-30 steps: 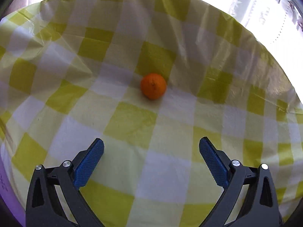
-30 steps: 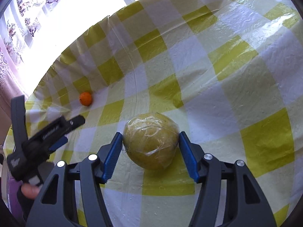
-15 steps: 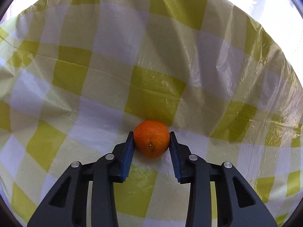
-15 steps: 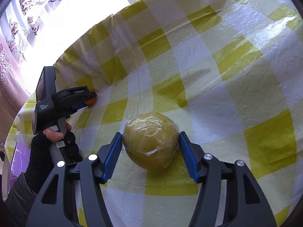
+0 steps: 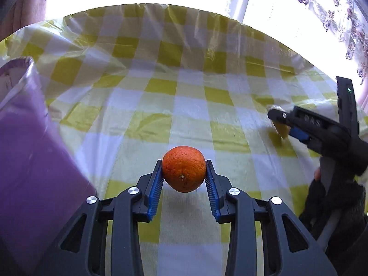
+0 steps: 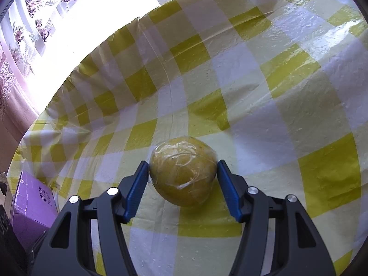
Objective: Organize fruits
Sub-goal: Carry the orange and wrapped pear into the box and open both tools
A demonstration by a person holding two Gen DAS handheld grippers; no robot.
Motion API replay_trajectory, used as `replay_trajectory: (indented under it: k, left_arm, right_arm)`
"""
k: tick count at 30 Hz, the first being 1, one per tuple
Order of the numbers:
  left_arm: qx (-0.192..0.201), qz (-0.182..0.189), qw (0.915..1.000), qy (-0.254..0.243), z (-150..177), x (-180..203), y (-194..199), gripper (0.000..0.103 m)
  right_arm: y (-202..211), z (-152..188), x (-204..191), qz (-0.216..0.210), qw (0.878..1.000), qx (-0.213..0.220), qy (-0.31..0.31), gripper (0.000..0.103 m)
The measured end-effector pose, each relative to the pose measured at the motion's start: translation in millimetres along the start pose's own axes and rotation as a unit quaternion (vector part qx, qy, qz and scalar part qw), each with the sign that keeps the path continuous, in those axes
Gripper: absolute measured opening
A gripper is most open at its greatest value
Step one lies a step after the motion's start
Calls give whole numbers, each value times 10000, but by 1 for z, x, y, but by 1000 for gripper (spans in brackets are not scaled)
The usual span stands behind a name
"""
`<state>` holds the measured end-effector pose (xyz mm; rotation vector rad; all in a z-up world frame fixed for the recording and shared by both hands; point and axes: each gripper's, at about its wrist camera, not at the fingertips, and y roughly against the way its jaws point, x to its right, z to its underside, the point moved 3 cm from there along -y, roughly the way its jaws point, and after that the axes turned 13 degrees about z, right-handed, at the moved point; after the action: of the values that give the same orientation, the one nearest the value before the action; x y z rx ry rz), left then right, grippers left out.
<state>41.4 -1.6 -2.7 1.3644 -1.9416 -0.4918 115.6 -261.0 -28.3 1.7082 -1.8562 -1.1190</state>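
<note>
The orange [image 5: 183, 169] sits tight between the blue pads of the left tongs [image 5: 184, 179], which are closed on it. It hangs a little above the table [image 5: 161, 96], over the yellow and white checked cloth [image 5: 191, 124], near the front edge. A purple box [image 5: 30, 161] stands close by at the table's left edge.

The yellow fruit [image 6: 182, 171], wrapped in clear film, is squeezed between the pads of the right tongs [image 6: 182, 181], which grip it on both sides. It is low over the cloth, near the front edge on the right side of the table; I cannot tell if it touches. A hand [image 5: 322, 191] in a dark glove holds the right tongs. Bright windows with flowered curtains [image 6: 27, 23] lie past the far edge.
</note>
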Motion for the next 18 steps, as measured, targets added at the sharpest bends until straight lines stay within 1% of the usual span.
replay_trajectory:
  k: [2,5,8,15,18]
  left_arm:
    - [-50,48,10000,46,15,-5,15,34]
    - [-129,110,9996,207,27,-13,21,34]
    - [-154,252,9988,388,28,-20,18,34]
    - [-168,347,9986,368,29,-18,15,34]
    - [-100,390,9985,373,29,-18,18,34]
  right_arm:
    - [1,0,0,26,10000,5,-11,61]
    - [-1,-1,0,113,9999,-34,-32,61]
    - [0,-2,0,90,10000,7,-43,61]
    - [-1,-2,1,63,10000,34,-44,61]
    - [2,-2,1,68,9999,80,-35,61]
